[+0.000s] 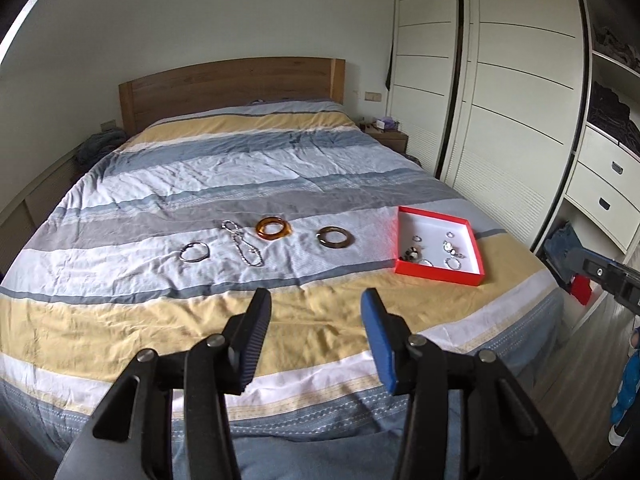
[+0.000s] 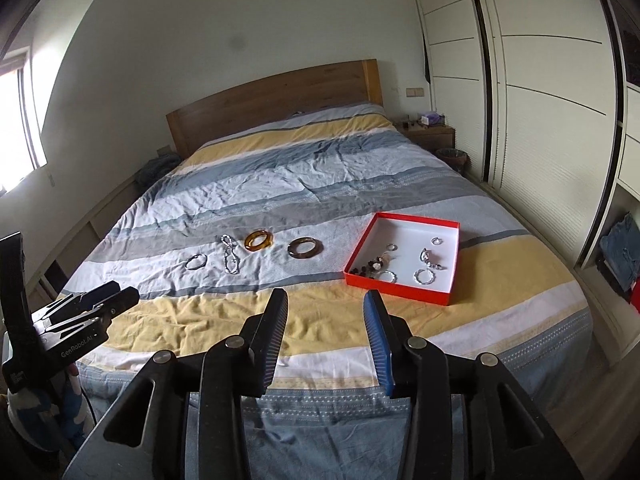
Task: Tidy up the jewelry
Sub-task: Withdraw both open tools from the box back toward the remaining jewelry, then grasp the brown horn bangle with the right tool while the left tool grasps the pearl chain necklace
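Note:
On the striped bedspread lie a silver bangle (image 1: 195, 251) (image 2: 196, 261), a silver chain bracelet (image 1: 243, 243) (image 2: 229, 256), an amber ring bangle (image 1: 273, 228) (image 2: 259, 240) and a brown ring bangle (image 1: 335, 237) (image 2: 305, 248). To their right a red box (image 1: 436, 274) (image 2: 394, 292) with a white inside holds several rings and small pieces. My left gripper (image 1: 316, 302) is open and empty above the bed's near end. My right gripper (image 2: 326, 300) is open and empty, also short of the jewelry. The left gripper also shows in the right wrist view (image 2: 114, 292).
The bed (image 1: 160, 328) fills the middle, with a wooden headboard (image 1: 232, 88) at the far end. White wardrobe doors (image 1: 512, 100) and open shelves with drawers (image 1: 604, 188) stand on the right. A nightstand (image 2: 430, 134) stands by the headboard. A window (image 2: 16, 120) is at left.

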### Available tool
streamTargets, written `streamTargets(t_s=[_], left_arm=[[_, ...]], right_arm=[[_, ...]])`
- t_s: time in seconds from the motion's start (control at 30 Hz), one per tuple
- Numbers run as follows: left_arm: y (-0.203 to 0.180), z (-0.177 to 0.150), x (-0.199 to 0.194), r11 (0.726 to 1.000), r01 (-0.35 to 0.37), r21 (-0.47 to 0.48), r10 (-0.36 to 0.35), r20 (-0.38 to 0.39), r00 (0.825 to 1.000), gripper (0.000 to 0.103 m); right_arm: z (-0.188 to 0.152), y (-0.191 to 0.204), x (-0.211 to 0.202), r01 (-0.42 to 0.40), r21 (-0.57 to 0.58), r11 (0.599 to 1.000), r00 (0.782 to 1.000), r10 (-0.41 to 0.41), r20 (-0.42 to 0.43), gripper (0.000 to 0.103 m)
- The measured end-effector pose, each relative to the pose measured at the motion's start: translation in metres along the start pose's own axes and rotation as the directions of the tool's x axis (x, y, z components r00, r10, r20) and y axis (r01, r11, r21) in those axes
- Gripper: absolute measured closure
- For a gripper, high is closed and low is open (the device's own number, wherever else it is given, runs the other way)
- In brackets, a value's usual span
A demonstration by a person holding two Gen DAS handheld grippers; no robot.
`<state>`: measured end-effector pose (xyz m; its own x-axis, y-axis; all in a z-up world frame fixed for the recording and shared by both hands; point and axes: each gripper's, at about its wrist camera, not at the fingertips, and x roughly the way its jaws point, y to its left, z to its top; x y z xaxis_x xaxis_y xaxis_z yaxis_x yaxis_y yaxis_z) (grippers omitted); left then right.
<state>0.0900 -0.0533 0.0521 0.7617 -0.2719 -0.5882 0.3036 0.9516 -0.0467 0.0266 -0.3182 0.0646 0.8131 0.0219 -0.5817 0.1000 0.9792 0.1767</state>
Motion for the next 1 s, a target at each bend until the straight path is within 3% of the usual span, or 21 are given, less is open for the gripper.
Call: streamTargets(t_s=[0.2, 0.5, 0.73, 1.0], left_arm=[[0.041, -0.007, -0.013, 0.995, -0.066, -0.072, 0.067, 0.010, 0.998, 0.057], [0.079, -0.018, 0.024, 0.977, -0.173, -0.122, 0.168, -0.052, 0.984, 0.056], [0.105, -0.020, 0.094, 0.968, -0.197, -0.155, 0.177, -0.137, 0.975, 0.056], [0.125, -0.010, 0.205, 0.963, -0.190, -0.191, 0.151, -0.203, 0.967, 0.056]], right_arm=[[0.000, 0.024, 0.001, -0.046, -0.023, 0.999, 0.999, 0.046, 0.004, 0.059], [0.009, 0.047, 0.045, -0.104, -0.083, 0.991, 0.994, 0.102, -0.027, 0.056], [0.015, 0.057, 0.127, -0.123, -0.107, 0.987, 0.988, 0.111, -0.108, 0.056], [0.024, 0.049, 0.256, -0.102, -0.089, 0.991, 0.977, 0.083, -0.197, 0.055]])
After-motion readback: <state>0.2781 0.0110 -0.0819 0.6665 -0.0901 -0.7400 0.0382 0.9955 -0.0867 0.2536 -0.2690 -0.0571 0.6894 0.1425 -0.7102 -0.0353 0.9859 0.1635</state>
